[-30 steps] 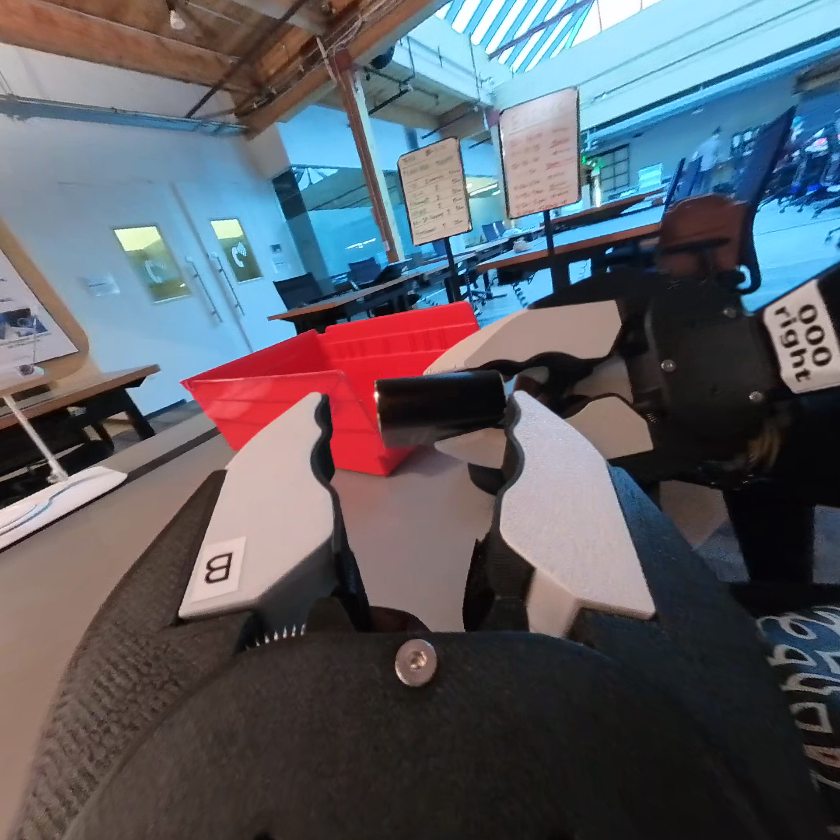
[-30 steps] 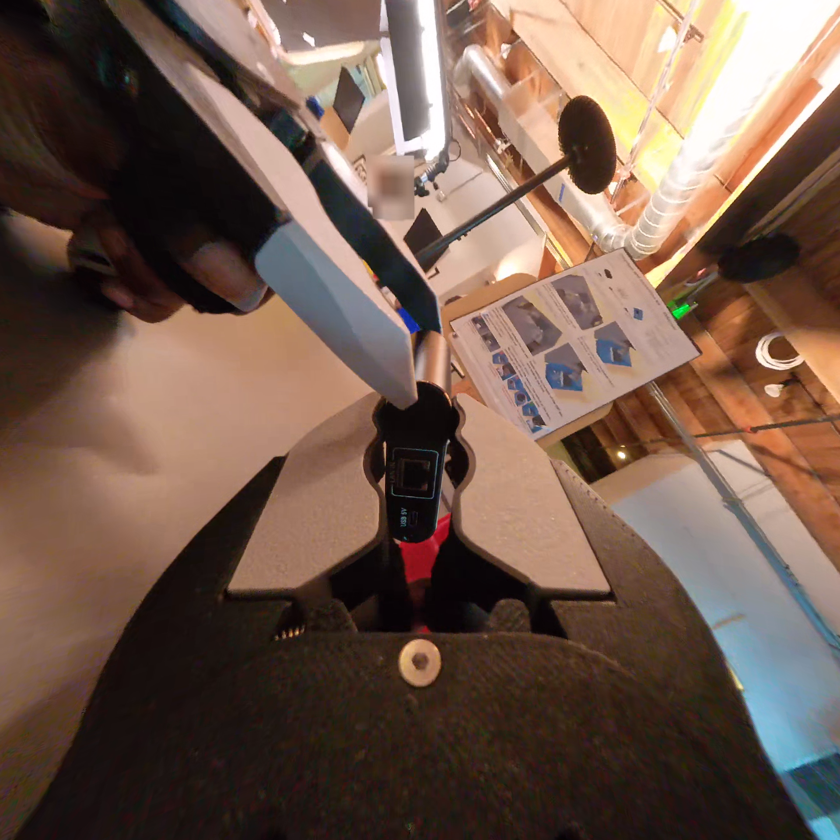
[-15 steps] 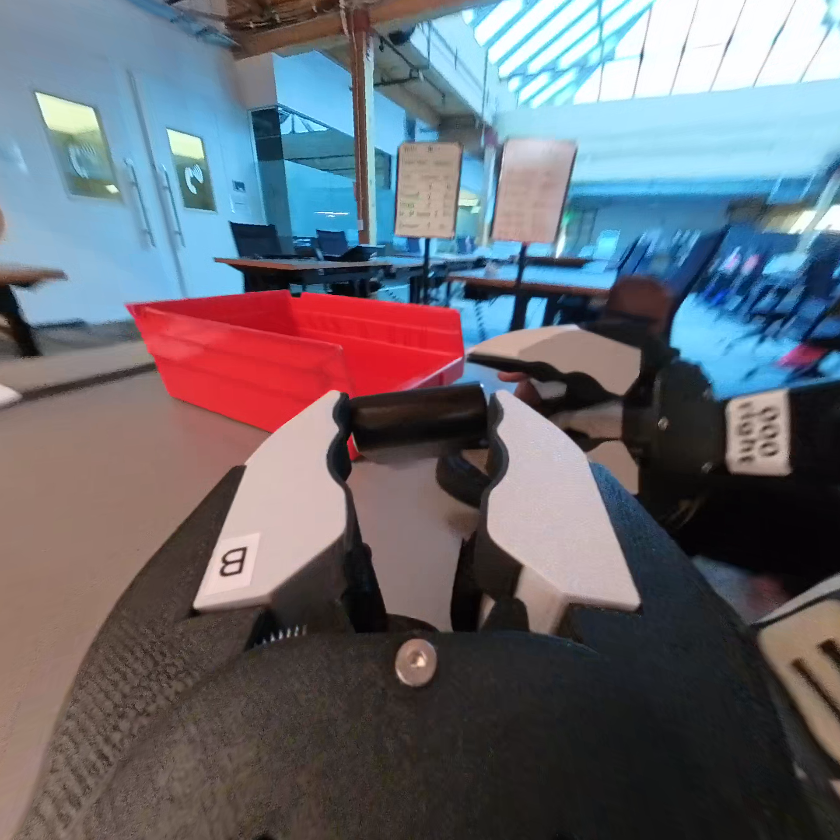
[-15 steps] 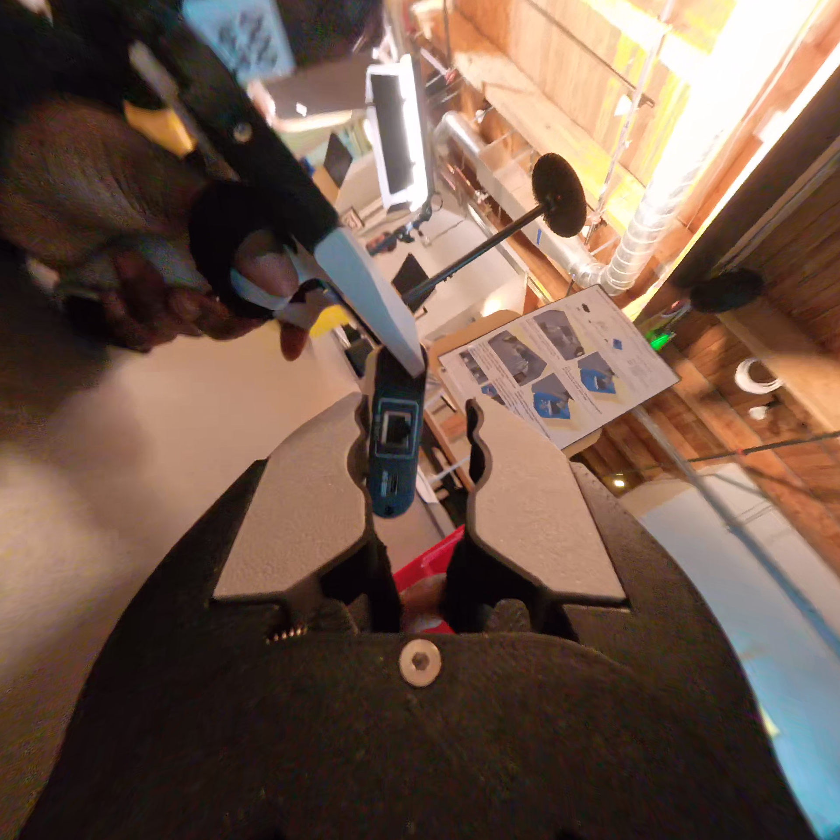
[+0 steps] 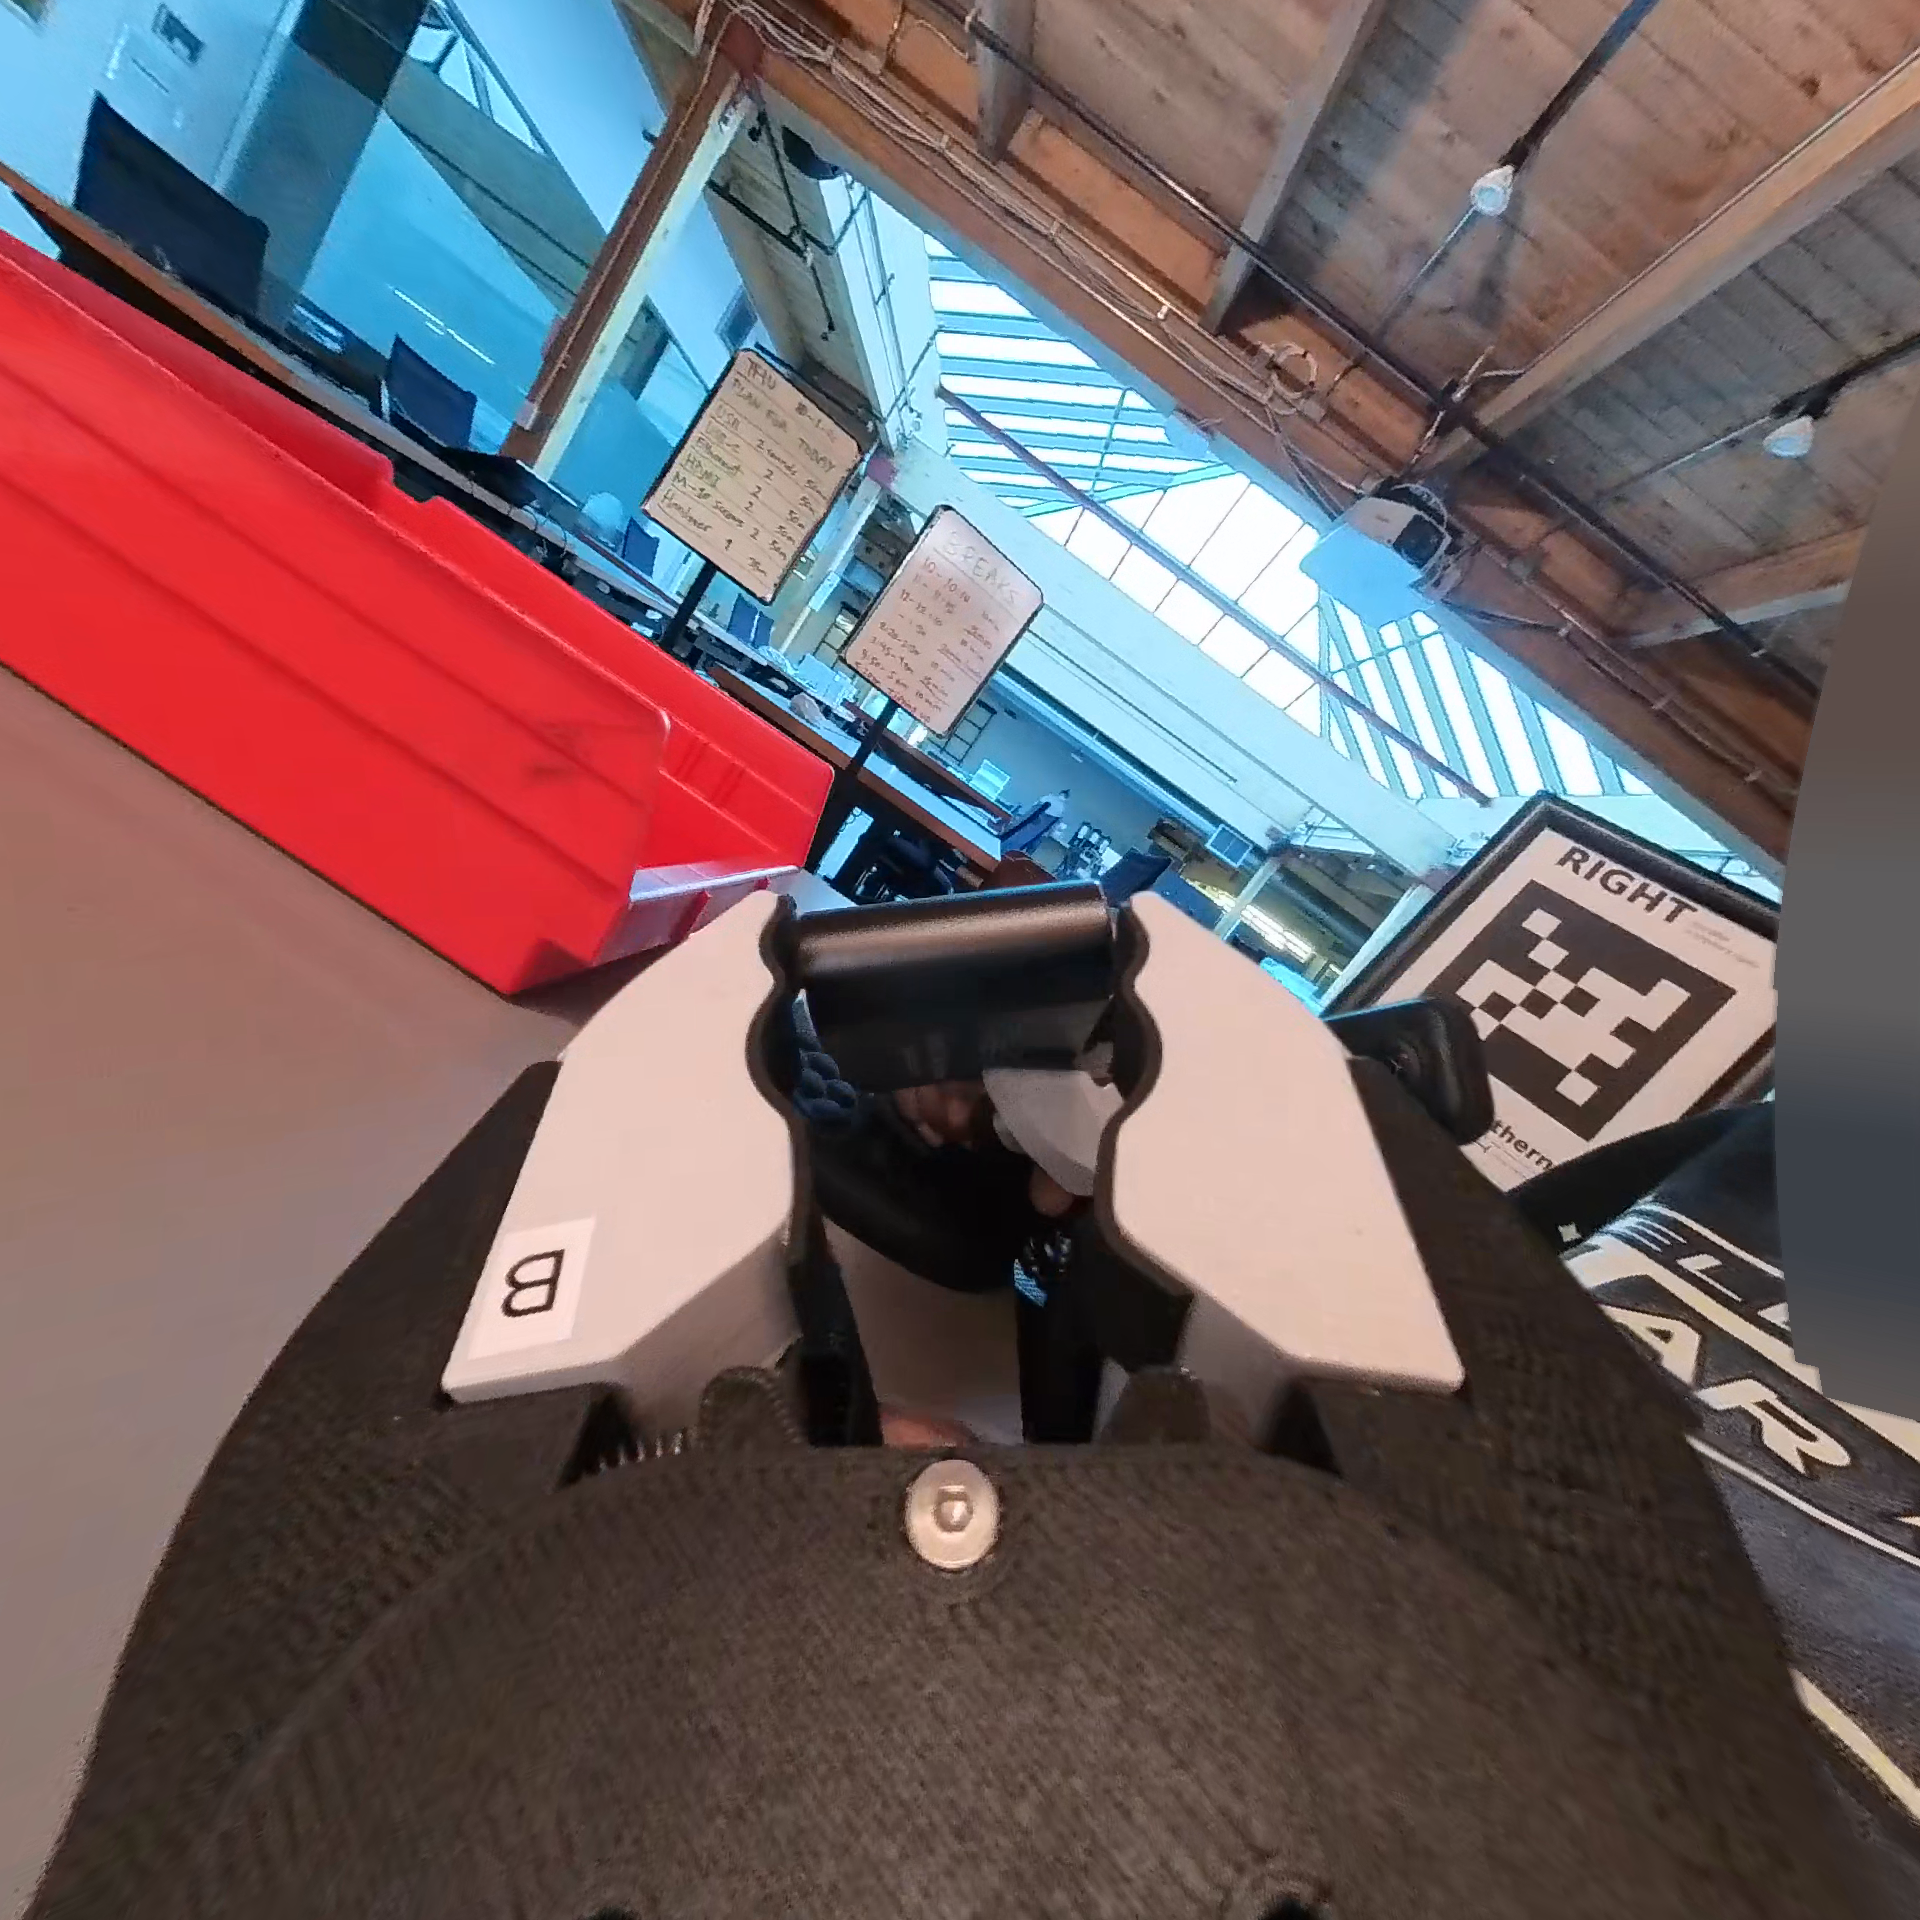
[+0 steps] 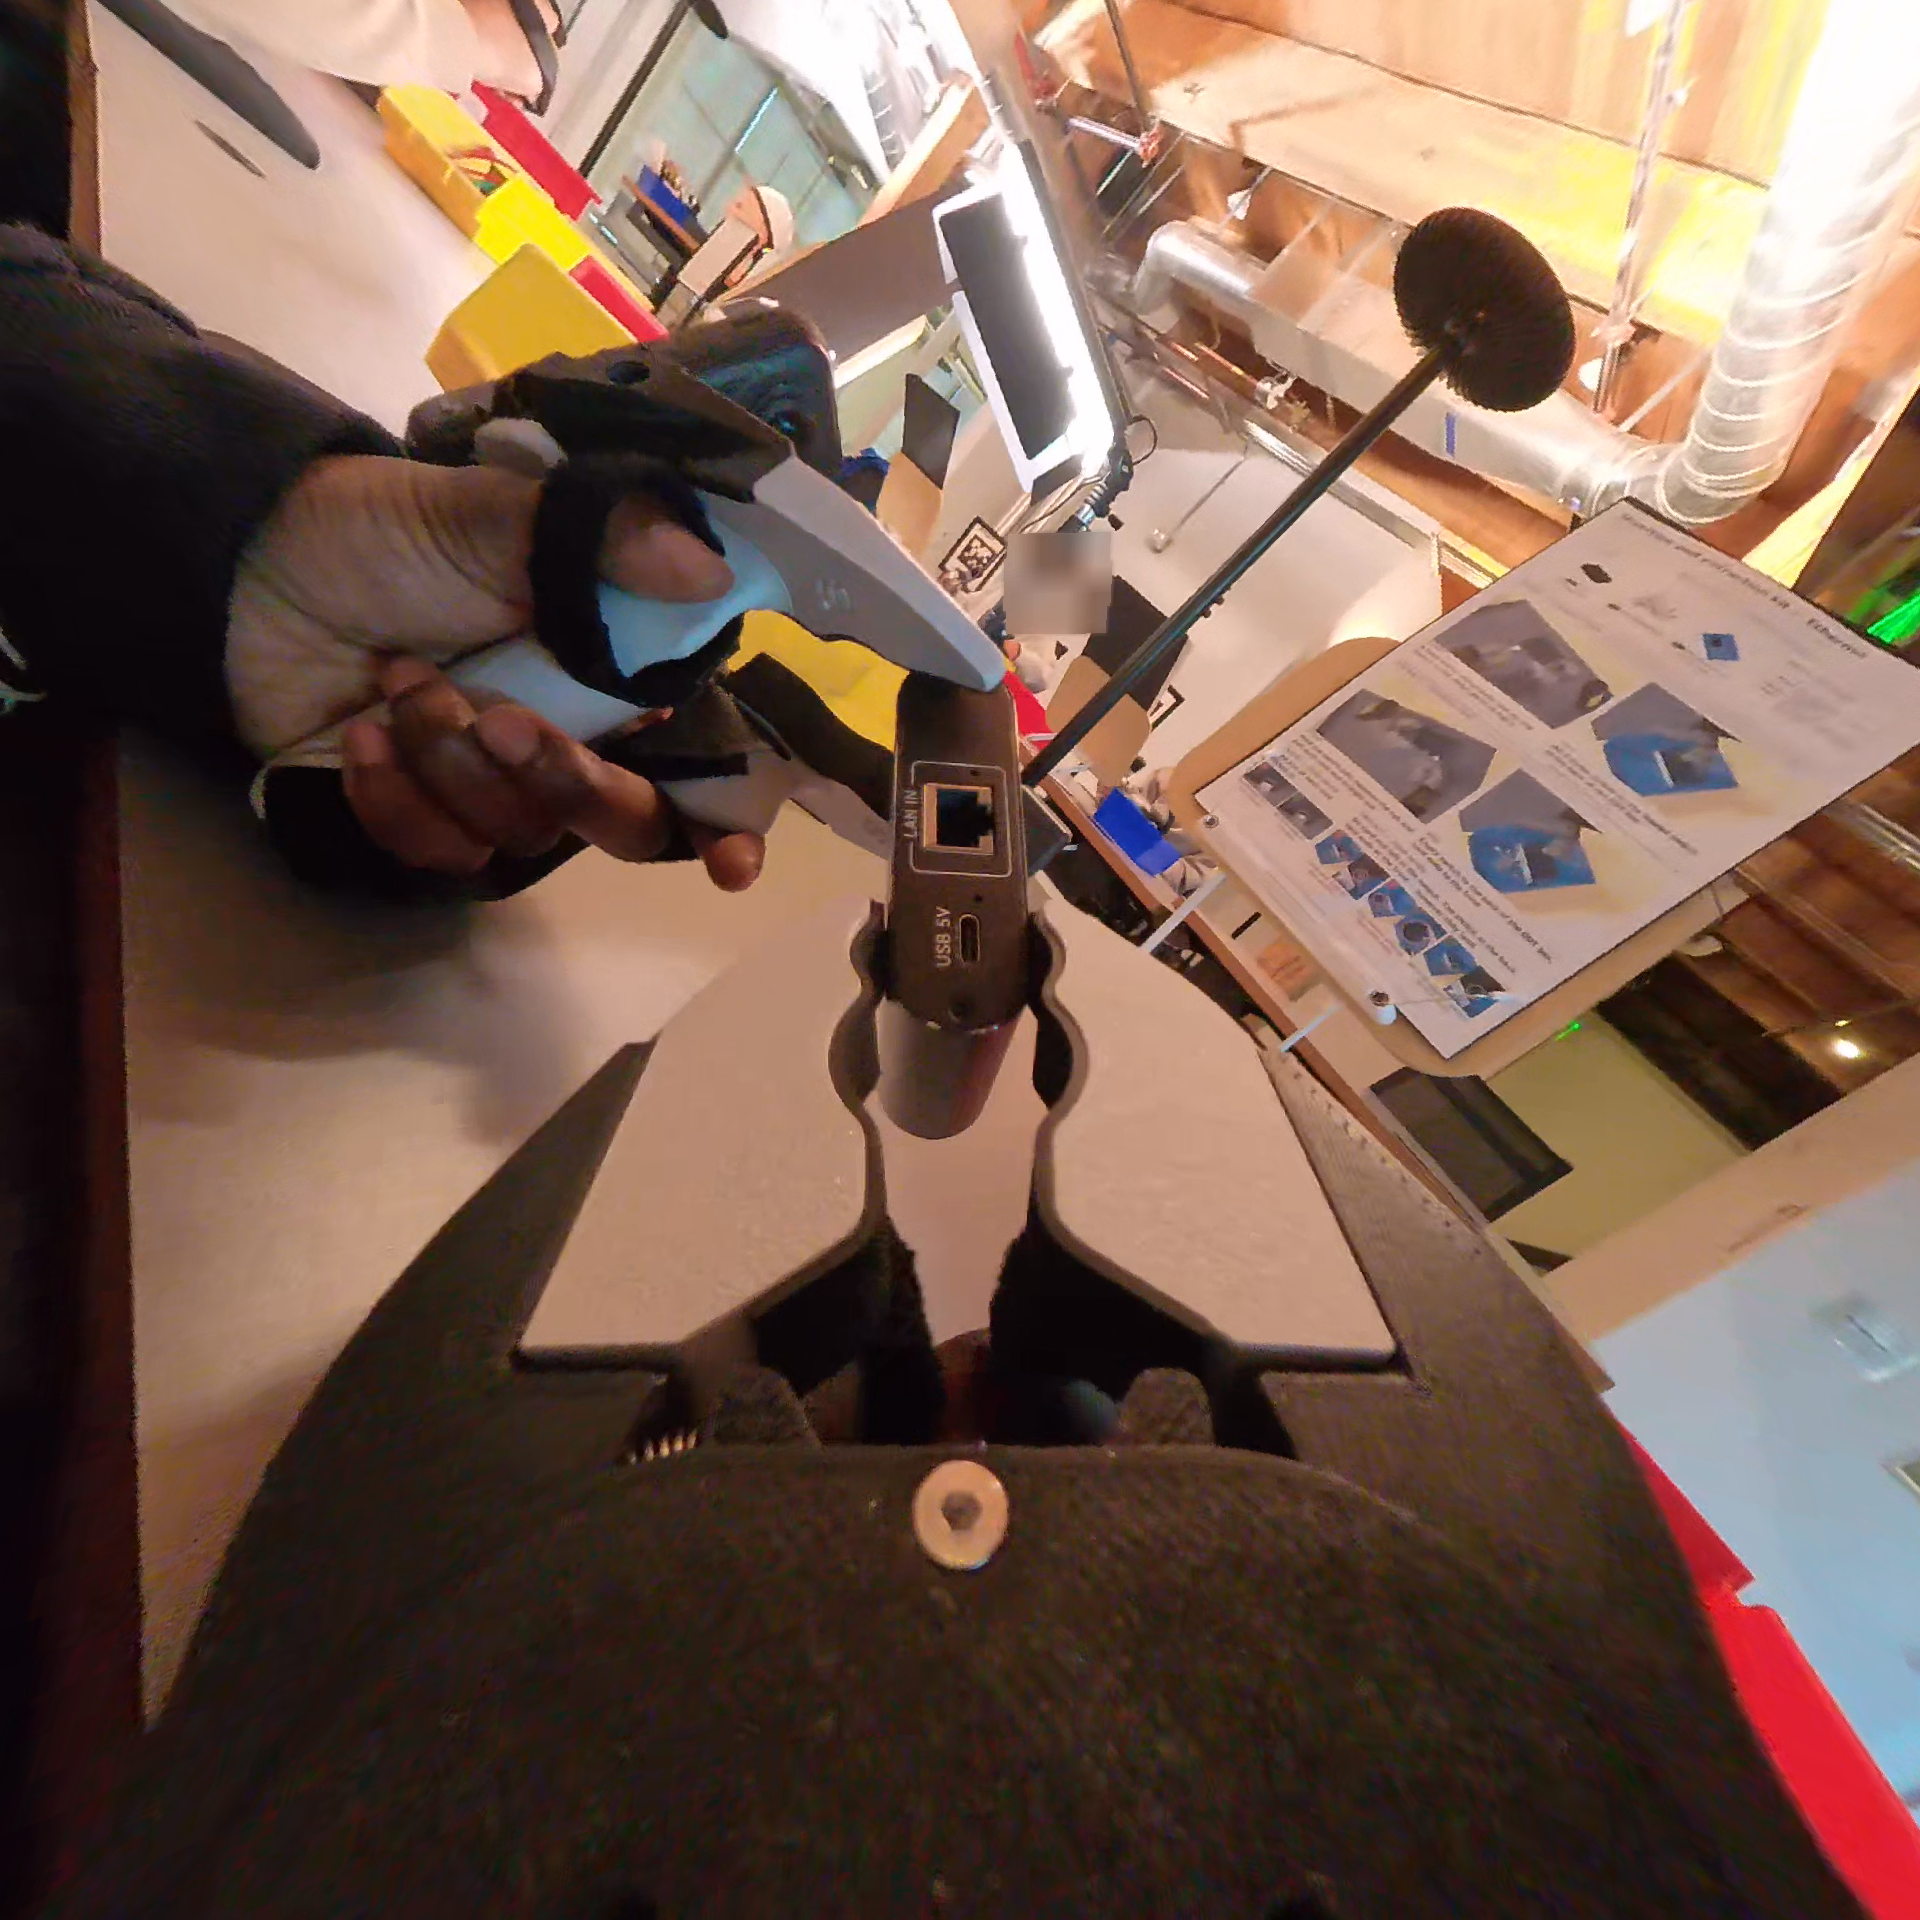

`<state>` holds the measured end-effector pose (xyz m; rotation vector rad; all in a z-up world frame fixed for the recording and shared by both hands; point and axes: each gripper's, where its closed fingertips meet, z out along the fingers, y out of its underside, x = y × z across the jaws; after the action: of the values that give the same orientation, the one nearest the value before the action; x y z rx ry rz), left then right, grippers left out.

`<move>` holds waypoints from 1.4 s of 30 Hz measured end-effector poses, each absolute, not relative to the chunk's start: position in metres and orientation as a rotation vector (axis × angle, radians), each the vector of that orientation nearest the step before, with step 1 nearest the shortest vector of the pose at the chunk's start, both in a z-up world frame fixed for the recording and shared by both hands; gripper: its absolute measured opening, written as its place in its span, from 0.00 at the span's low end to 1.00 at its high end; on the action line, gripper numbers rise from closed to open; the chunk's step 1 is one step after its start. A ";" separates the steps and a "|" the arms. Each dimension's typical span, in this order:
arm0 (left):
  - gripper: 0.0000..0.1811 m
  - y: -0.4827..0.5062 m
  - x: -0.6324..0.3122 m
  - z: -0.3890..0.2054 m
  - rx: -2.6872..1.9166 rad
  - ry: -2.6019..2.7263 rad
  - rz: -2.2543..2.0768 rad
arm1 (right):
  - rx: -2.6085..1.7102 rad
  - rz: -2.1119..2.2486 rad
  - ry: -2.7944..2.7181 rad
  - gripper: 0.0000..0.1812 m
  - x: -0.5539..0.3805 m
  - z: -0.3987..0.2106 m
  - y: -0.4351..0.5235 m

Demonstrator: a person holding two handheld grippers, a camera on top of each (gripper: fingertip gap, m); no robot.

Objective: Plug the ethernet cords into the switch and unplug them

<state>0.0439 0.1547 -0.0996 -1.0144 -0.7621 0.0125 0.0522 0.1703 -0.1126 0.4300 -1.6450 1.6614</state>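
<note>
Black switch (image 5: 951, 961): clamped crosswise in left claw (image 5: 948, 977).
Right view only: switch's port face (image 6: 961, 821); right claw (image 6: 954, 987) also pinches its lower end.
Left view only: red bin (image 5: 343, 665) on tabletop (image 5: 208, 1039).

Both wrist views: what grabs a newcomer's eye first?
The black switch, held up off the table between both grippers: the left gripper clamps it crosswise, and the right gripper grips its lower end, with an empty ethernet port facing the right camera. Next, the red bin on the table at the left of the left view.
</note>
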 end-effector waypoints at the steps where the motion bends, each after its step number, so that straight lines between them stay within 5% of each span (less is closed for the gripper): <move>1: 0.32 0.156 0.044 -0.099 -1.017 -0.755 0.016 | 0.424 1.670 -1.651 0.13 0.052 -0.112 0.171; 8: 0.41 0.152 0.046 -0.087 -1.032 -0.669 0.276 | 0.286 1.782 -1.671 0.13 0.042 -0.101 0.182; 14: 0.39 0.169 0.056 -0.104 -1.465 -0.313 0.959 | 0.389 1.799 -1.768 0.13 0.053 -0.111 0.178; 21: 0.34 0.174 0.067 -0.125 -1.889 -0.019 1.237 | 0.596 1.662 -1.875 0.13 0.068 -0.135 0.169; 27: 0.29 0.161 0.062 -0.152 -2.089 0.014 1.261 | 0.690 1.640 -1.875 0.13 0.078 -0.140 0.168; 30: 0.18 0.162 0.060 -0.153 -2.066 -0.003 1.255 | 0.698 1.687 -1.862 0.13 0.080 -0.136 0.170; 42: 0.14 0.155 0.050 -0.155 -2.004 -0.542 0.915 | 0.390 1.652 -1.801 0.20 0.044 -0.122 0.169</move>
<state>0.0499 0.1553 -0.1554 -2.0038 -0.5421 0.9150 0.0443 0.1689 -0.1221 0.3897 -1.8008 1.6524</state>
